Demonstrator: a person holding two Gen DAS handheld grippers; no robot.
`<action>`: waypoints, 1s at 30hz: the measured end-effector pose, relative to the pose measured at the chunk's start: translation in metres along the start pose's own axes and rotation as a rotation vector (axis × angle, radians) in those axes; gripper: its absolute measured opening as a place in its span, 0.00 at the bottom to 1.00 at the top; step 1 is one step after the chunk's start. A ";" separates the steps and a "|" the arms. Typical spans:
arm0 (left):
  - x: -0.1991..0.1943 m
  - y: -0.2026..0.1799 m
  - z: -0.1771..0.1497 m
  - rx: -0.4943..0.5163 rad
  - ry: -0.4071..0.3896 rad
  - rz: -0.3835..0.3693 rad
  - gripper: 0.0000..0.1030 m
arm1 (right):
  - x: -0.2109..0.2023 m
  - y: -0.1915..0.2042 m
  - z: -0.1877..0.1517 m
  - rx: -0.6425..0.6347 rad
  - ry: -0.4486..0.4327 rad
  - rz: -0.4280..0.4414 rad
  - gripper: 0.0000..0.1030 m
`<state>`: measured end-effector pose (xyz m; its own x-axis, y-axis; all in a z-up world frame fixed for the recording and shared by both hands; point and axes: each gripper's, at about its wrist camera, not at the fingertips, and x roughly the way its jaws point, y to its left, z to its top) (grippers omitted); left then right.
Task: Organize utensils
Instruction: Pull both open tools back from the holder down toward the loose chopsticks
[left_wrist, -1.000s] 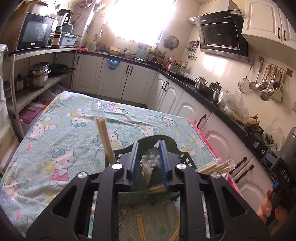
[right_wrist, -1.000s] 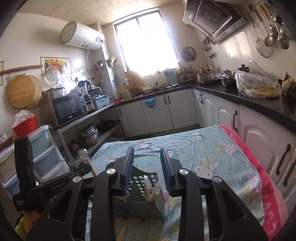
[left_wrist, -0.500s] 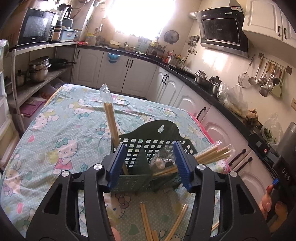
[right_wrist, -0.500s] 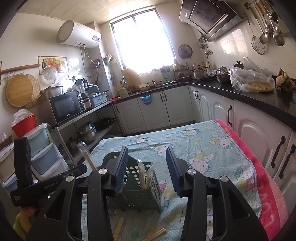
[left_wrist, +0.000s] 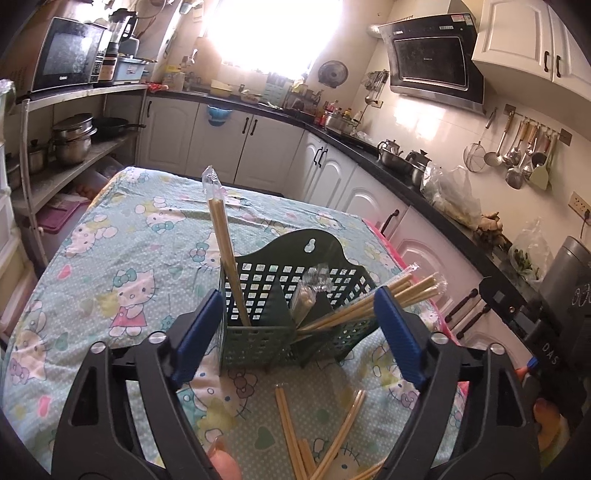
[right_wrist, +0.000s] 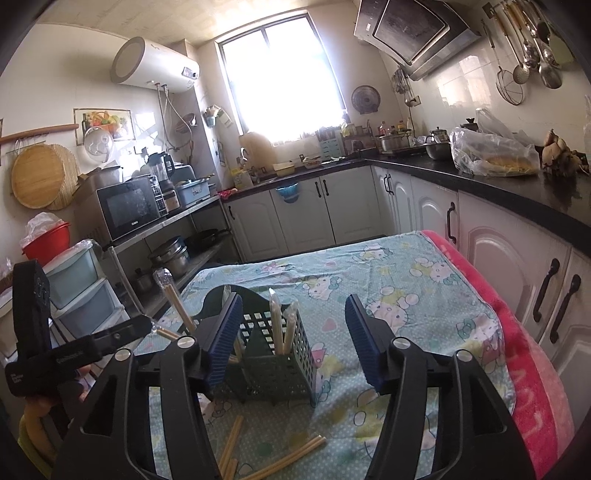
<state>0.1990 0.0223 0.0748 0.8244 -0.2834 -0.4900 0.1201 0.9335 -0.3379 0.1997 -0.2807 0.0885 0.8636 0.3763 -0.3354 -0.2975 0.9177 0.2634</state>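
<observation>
A dark green utensil basket (left_wrist: 291, 295) stands on the table with wrapped chopstick pairs in its compartments; one pair (left_wrist: 225, 251) stands upright at its left, others (left_wrist: 373, 302) lean out to the right. My left gripper (left_wrist: 299, 332) is open and empty, just in front of the basket. Loose chopsticks (left_wrist: 291, 432) lie on the cloth below it. In the right wrist view the basket (right_wrist: 275, 350) sits between the fingers of my right gripper (right_wrist: 291, 339), which is open and empty. More loose chopsticks (right_wrist: 284, 454) lie in front of it.
The table wears a cartoon-cat cloth (left_wrist: 122, 258) with a pink blanket edge (right_wrist: 532, 369) on the right. White cabinets (right_wrist: 509, 266) run close along the right. Shelves with pots (left_wrist: 70, 140) and plastic drawers (right_wrist: 81, 291) stand at the left.
Both grippers have opened wide and drawn back from the basket. The basket now stands free on the cloth with the chopsticks in it.
</observation>
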 end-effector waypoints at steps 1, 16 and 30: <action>-0.002 0.000 -0.001 -0.001 0.000 0.000 0.78 | -0.001 0.000 -0.002 0.001 0.003 -0.002 0.57; -0.012 0.008 -0.025 -0.007 0.042 -0.001 0.88 | -0.001 0.003 -0.032 -0.006 0.095 -0.004 0.59; -0.006 0.017 -0.044 -0.021 0.101 0.021 0.88 | -0.002 0.007 -0.050 -0.035 0.153 0.003 0.59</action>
<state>0.1718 0.0300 0.0366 0.7667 -0.2855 -0.5750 0.0912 0.9350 -0.3426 0.1758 -0.2683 0.0460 0.7917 0.3912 -0.4692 -0.3159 0.9196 0.2337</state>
